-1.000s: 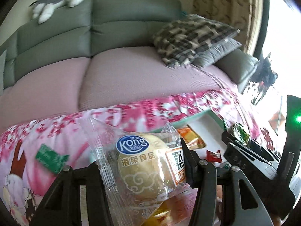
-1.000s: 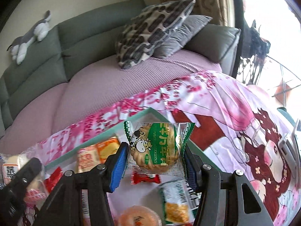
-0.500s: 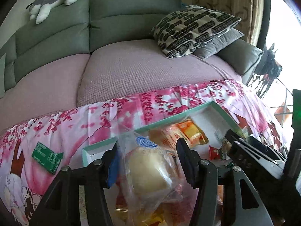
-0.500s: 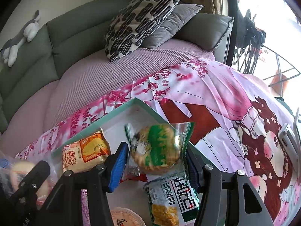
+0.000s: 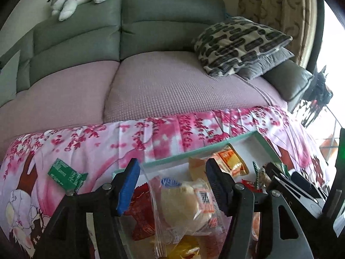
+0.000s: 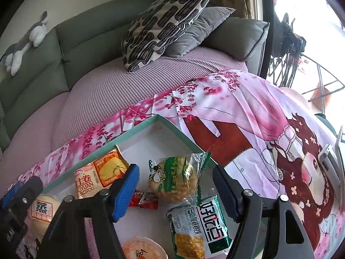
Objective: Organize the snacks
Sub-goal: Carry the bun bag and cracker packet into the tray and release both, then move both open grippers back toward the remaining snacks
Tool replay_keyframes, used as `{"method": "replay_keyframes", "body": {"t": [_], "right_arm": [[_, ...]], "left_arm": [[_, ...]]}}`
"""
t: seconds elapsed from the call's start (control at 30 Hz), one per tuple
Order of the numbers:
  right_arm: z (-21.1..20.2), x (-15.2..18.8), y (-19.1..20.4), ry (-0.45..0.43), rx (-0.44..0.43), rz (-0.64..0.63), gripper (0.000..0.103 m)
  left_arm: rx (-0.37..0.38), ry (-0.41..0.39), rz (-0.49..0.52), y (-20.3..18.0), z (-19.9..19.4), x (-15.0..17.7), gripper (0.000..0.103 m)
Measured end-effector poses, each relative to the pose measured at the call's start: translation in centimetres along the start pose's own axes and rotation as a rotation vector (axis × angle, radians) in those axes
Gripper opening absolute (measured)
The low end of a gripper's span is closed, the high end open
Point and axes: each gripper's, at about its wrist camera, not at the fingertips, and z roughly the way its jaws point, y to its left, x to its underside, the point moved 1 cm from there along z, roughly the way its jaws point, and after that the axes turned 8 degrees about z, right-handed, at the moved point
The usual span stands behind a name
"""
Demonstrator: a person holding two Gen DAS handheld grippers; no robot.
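The bun (image 5: 185, 202) and the cracker (image 6: 172, 181) lie in the box (image 6: 174, 129), each between jaws that are opening, pads clear: left gripper (image 5: 172, 185) over the bun, right gripper (image 6: 175, 191) over the cracker near the box's far right rim. Bare floor shows by the far corner. The cloth (image 6: 248, 116) surrounds the box.

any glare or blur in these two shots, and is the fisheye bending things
Left wrist view: the window is blown out white, the bun packet is slightly smeared. Right wrist view: the window glares too, snacks sharp. Both bend the sofa edges and darken corners.
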Motion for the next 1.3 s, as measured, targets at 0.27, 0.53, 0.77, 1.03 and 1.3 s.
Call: {"method": "replay_keyframes", "body": {"t": [0.27,0.53,0.77,1.03,1.3], "right_arm": [[-0.3,0.0,0.3,-0.014,-0.003,-0.027,0.098],[-0.4,0.0,0.6,-0.015,-0.012,-0.054,0.103],[-0.7,0.0,0.8,-0.027,-0.002,-0.056,0.103],[-3.0,-0.2,2.6,-0.098,-0.037,-0.086,0.103],[-5.6,0.6,6.5,-0.165,-0.163,-0.147,0.103]], "left_arm": [[-0.077,-0.058,-0.024,0.6,-1.4,-0.5,0.079],[-0.068,-0.078,0.041,-0.6,-1.6,0.0,0.079],[-0.098,-0.071,-0.027,1.7,-1.8,0.8,0.079],[-0.167,-0.068,-0.044,5.7,-3.2,1.8,0.079],[-0.325,-0.049,-0.181,14.2,-5.6,4.1,0.079]]}}
